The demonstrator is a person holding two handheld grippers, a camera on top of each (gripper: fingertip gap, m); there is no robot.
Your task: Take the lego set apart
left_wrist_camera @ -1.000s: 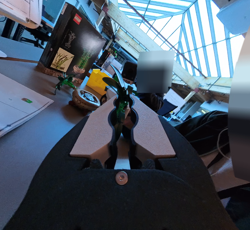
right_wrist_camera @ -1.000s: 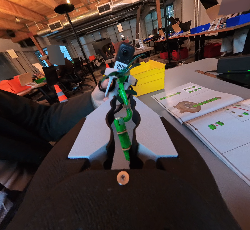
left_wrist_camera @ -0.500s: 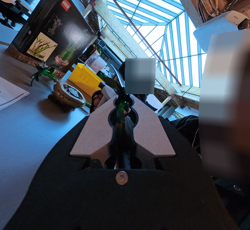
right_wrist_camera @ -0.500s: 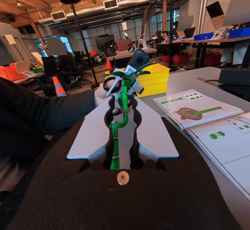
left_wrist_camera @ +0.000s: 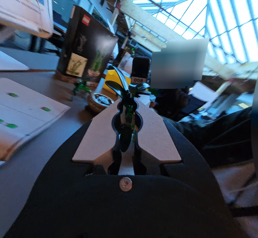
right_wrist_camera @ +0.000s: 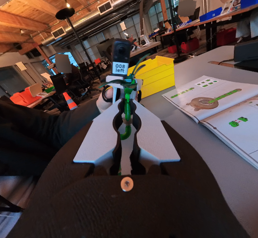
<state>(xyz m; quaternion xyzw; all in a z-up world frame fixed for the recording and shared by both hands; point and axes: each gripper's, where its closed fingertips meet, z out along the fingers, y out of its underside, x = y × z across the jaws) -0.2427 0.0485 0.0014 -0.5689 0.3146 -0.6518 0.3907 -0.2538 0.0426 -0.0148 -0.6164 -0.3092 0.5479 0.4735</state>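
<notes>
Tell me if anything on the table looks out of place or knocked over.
One green bamboo sprig lies flat on the table between the round brown base and the black set box, detached. Otherwise nothing stands out.

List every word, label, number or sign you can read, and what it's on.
I don't quote writing; its bearers:
White sticker on the camera, right wrist view: legible.
Second sticker on the other camera, left wrist view: partly hidden.
Red logo on the black box: legible.
Booklet: too small.
Poster: blurred.
</notes>
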